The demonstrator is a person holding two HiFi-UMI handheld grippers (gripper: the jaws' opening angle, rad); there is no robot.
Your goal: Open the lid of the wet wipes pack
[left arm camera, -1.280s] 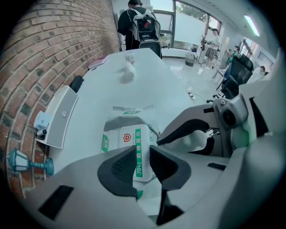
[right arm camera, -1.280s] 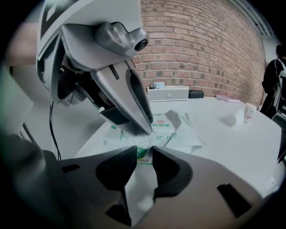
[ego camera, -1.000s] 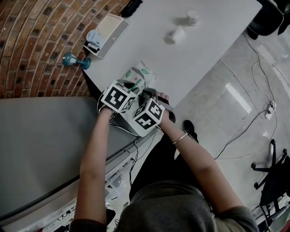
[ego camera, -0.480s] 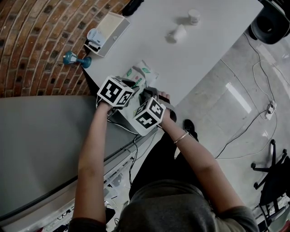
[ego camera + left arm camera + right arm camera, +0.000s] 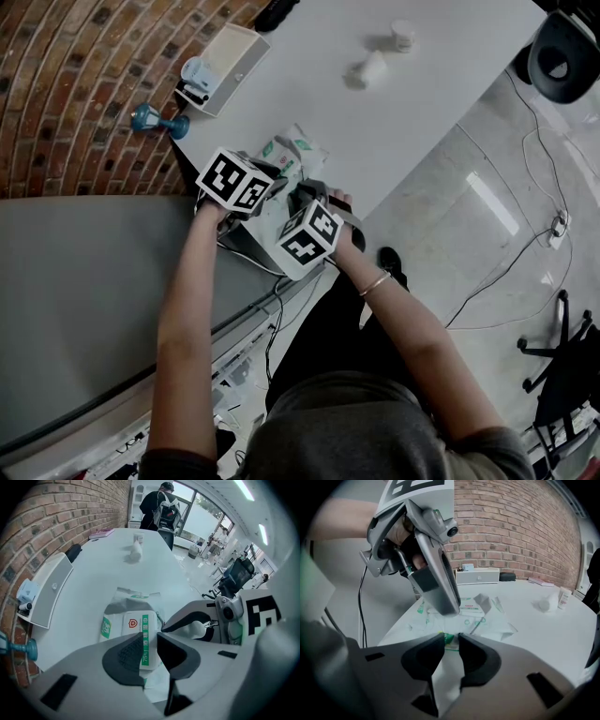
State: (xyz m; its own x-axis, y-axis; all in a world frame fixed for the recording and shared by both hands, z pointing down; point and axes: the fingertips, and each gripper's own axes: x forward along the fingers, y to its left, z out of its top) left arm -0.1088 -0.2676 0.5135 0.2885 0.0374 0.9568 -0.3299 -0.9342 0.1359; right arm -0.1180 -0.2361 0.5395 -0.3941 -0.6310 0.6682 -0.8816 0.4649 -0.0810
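Both grippers on the wet wipes pack, at the near edge of the desk.
We've got the L gripper pointing steeply down, jaws nipped on the pack's lid w/ only a thin gap. The R gripper, whose jaws have just been closing, pinches the pack by its end nearest the desk edge.

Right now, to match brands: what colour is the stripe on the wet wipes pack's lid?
Green, on a white lid; clearest in the left gripper view.
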